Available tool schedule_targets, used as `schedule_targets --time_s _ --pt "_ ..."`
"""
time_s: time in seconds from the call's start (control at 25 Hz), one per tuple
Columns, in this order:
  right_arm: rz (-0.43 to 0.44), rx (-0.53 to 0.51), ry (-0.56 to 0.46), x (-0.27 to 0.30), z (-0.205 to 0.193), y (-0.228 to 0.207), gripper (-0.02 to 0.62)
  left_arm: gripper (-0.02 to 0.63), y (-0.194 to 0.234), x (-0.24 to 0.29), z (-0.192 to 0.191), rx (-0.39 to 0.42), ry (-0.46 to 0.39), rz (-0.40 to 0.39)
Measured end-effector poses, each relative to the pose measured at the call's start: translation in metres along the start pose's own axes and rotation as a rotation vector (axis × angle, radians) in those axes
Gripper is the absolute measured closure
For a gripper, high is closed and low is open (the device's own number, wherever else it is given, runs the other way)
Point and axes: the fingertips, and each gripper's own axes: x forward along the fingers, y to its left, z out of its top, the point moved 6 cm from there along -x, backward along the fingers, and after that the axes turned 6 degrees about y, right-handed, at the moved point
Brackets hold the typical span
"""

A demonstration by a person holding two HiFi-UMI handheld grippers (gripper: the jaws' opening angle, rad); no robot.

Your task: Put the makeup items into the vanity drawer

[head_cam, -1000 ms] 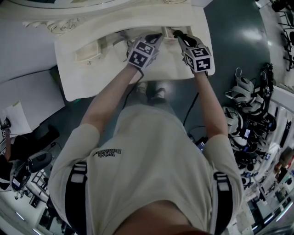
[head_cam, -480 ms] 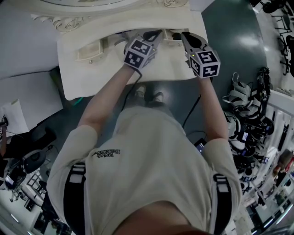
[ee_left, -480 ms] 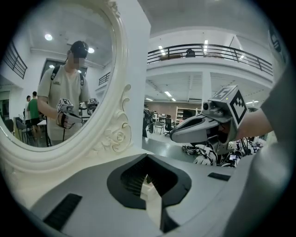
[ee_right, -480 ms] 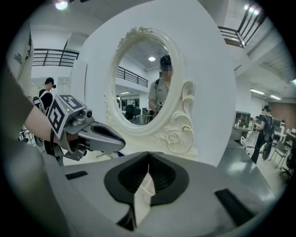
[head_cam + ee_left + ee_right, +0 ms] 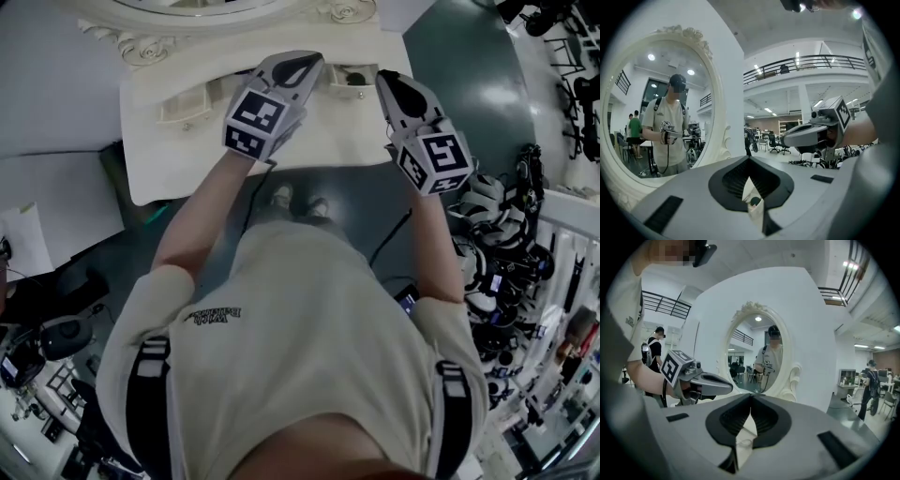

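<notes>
Both grippers hang side by side in the air above the cream vanity top (image 5: 187, 159), pointing at the mirror. My left gripper (image 5: 317, 58) has its jaws closed tip to tip with nothing between them (image 5: 749, 161). My right gripper (image 5: 379, 75) is likewise shut and empty (image 5: 751, 399). Below and between their tips, a small open drawer (image 5: 339, 81) at the back of the vanity holds a dark item (image 5: 354, 79). Each gripper shows in the other's view: the right gripper (image 5: 786, 138) and the left gripper (image 5: 740, 389). No makeup item is in either grip.
An oval mirror (image 5: 661, 108) in an ornate cream frame (image 5: 787, 380) stands at the back of the vanity. A second small drawer (image 5: 192, 101) sits at the back left. Equipment and cables (image 5: 506, 253) crowd the floor to the right.
Both grippers have risen from the vanity top toward the head camera and look larger now. They stay side by side over the back drawers.
</notes>
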Motion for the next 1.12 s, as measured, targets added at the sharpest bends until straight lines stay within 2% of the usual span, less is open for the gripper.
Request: schedule_targets --time_s 0.36,0.52,0.8,1.12 --pt "-0.015 -0.021 -0.175 -0.059 0.036 0.039 0.591 0.601 -0.034 -0.051 0.04 0.11 -0.105 0.005" --pt "-0.016 0.016 -0.229 -0.08 0.04 0.056 0.591 0.601 -0.047 -0.07 0.043 0.105 -0.119 -0.015" --pt "0.004 0.043 -0.257 -0.108 0.038 0.085 0.592 0.601 -0.075 -0.106 0.05 0.087 -0.155 -0.039" --pt "0.002 0.07 -0.257 -0.118 0.031 0.105 0.594 0.601 -0.092 -0.125 0.038 0.103 -0.14 -0.04"
